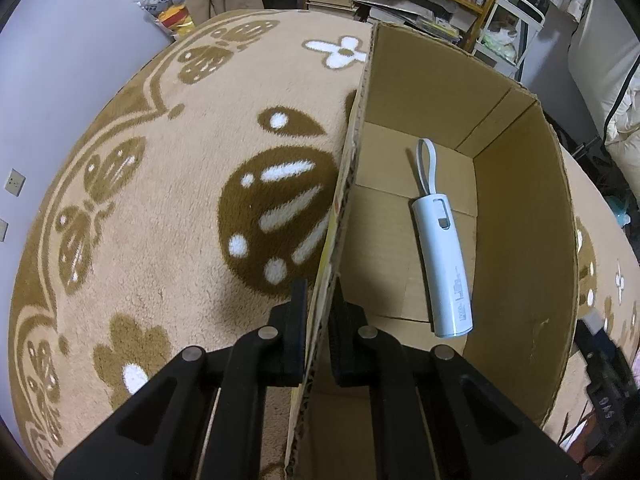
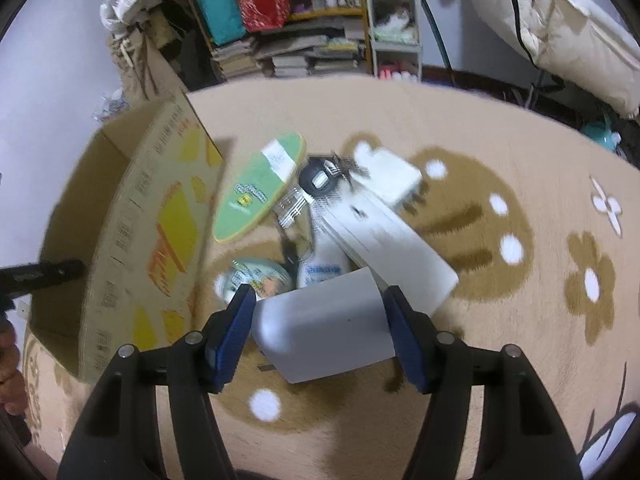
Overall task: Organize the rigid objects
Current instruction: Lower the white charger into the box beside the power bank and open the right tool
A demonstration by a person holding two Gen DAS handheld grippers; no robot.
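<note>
left gripper (image 1: 318, 320): bottom centre of left wrist view, black fingers pinched on the near wall of the cardboard box (image 1: 516, 216), one finger outside, one inside.
right gripper (image 2: 322, 320): bottom centre of right wrist view, blue pads clamped on both sides of a grey-white charger block (image 2: 324, 328); metal prongs show at its lower left edge.
cardboard box: open top, right half of left wrist view; in right wrist view at left, yellow and orange print on its outer wall.
inside box: white power bank (image 1: 442, 264) with loop strap lies flat on the box floor, strap end toward top of frame.
pile: centre of right wrist view, on the carpet (image 2: 500, 360), just right of the box: green oval card (image 2: 256, 192), round tin (image 2: 260, 276), black key fob (image 2: 320, 178), long white flat box (image 2: 384, 236), white adapter (image 2: 394, 176), white bottle (image 2: 324, 260) partly under the flat box. View is motion-blurred, labels unreadable.
carpet: beige with brown flower and butterfly pattern, under everything.
background: cluttered shelves (image 2: 304, 20) at top of both frames.
</note>
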